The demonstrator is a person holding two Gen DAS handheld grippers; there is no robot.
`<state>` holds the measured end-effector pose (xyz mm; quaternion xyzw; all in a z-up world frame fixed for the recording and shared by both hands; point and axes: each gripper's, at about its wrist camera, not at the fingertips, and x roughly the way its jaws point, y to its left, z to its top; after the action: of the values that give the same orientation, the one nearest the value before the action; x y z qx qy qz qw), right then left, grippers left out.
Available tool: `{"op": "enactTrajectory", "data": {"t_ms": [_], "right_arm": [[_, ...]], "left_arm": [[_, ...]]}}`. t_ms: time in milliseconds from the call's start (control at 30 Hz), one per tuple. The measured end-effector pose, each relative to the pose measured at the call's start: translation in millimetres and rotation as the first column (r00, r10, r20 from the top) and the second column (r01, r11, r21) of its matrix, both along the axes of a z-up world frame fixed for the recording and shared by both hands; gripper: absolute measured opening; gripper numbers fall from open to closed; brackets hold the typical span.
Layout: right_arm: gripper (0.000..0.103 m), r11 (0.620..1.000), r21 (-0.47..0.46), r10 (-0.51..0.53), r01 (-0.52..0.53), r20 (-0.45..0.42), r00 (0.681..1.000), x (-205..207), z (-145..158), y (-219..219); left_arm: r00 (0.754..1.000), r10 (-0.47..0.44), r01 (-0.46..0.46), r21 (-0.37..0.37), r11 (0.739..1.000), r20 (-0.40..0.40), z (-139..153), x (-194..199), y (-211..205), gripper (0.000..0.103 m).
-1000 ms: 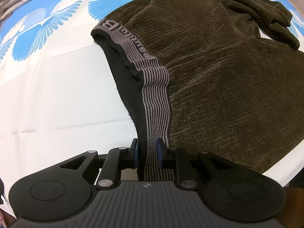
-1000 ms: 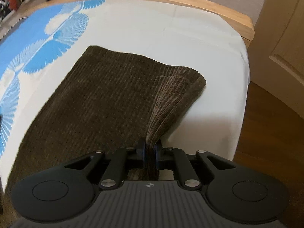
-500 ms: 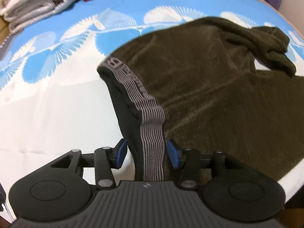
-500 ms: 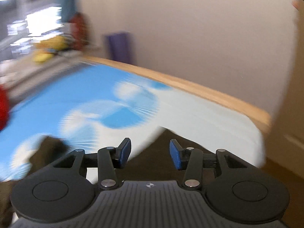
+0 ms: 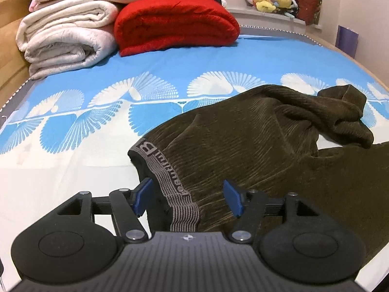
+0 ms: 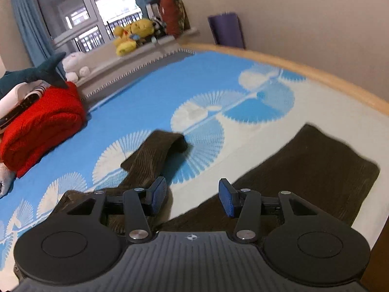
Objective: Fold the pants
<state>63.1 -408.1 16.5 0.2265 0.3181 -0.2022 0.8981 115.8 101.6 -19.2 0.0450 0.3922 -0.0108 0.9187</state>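
My left gripper is spread wide, its blue pads either side of the pants' grey striped waistband without touching it. My right gripper gapes too, holding nothing. The dark brown corduroy pants lie on the blue-and-white bed sheet, one leg bunched and twisted farther off. The waistband lettering is too warped to read; the gripper bodies hide the nearest cloth.
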Motion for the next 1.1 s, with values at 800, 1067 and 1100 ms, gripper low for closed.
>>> {"op": "enactTrajectory", "data": {"t_ms": [800,1067,1100], "right_arm": [[0.039,0.999,-0.019,0.036,-0.036,-0.007,0.999,5,0,13],[0.032,0.997,0.058,-0.051,0.051,0.004,0.999,-1,-3,-4],[0.032,0.996,0.070,-0.052,0.052,0.005,0.999,-2,-3,-5]], "left_arm": [[0.999,0.027,-0.028,0.032,0.999,0.026,4,8,-5,0.021],[0.998,0.064,-0.065,0.048,0.997,0.006,2,4,2,0.019],[0.998,0.064,-0.064,0.051,0.997,0.004,2,3,1,0.019]]}}
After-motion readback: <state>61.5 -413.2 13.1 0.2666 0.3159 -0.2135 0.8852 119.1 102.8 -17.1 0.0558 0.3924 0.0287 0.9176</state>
